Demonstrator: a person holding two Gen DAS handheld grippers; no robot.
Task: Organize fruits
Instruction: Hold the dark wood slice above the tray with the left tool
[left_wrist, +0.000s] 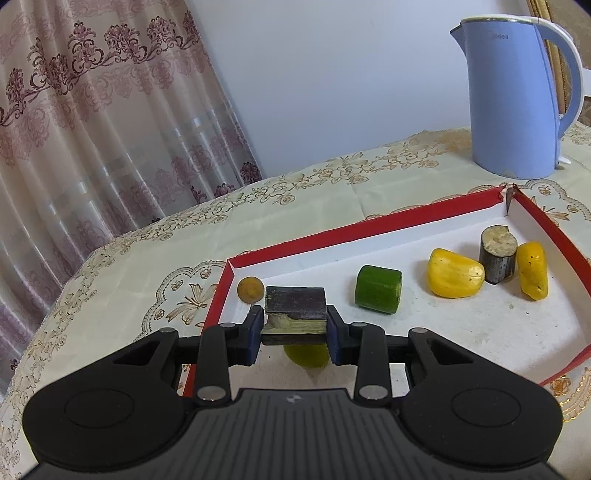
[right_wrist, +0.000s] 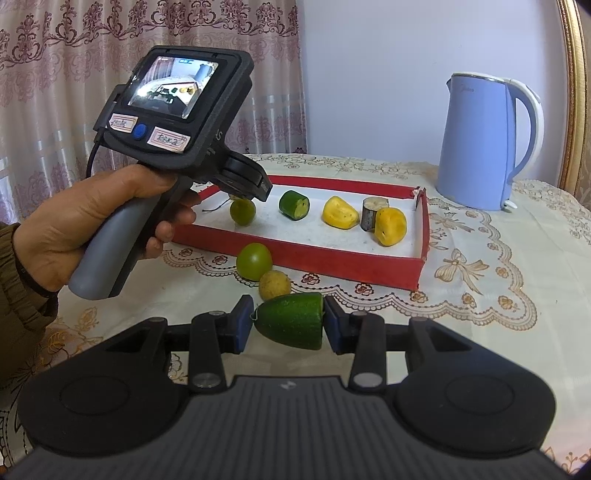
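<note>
Dark purple-skinned block of fruit (left_wrist: 295, 308) clamped in left gripper (left_wrist: 295, 328) above red-rimmed white cardboard tray (left_wrist: 369, 225); green cut cucumber end (right_wrist: 291, 319) clamped in right gripper (right_wrist: 288, 325) over embroidered tablecloth (right_wrist: 480, 280), near tray.

Dark cut chunk (left_wrist: 295, 308) above red tray (left_wrist: 369, 225); green wedge (right_wrist: 291, 319) outside.

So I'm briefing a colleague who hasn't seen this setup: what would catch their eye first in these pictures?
Probably the shallow red-walled cardboard tray on the embroidered tablecloth, holding yellow and green fruit pieces, with the tall pale-blue electric kettle behind its right end. Next, each gripper is carrying something: the left gripper clamps a dark rectangular chunk over the tray's left end, and the right gripper clamps a green cone-shaped fruit piece in front of the tray.
</note>
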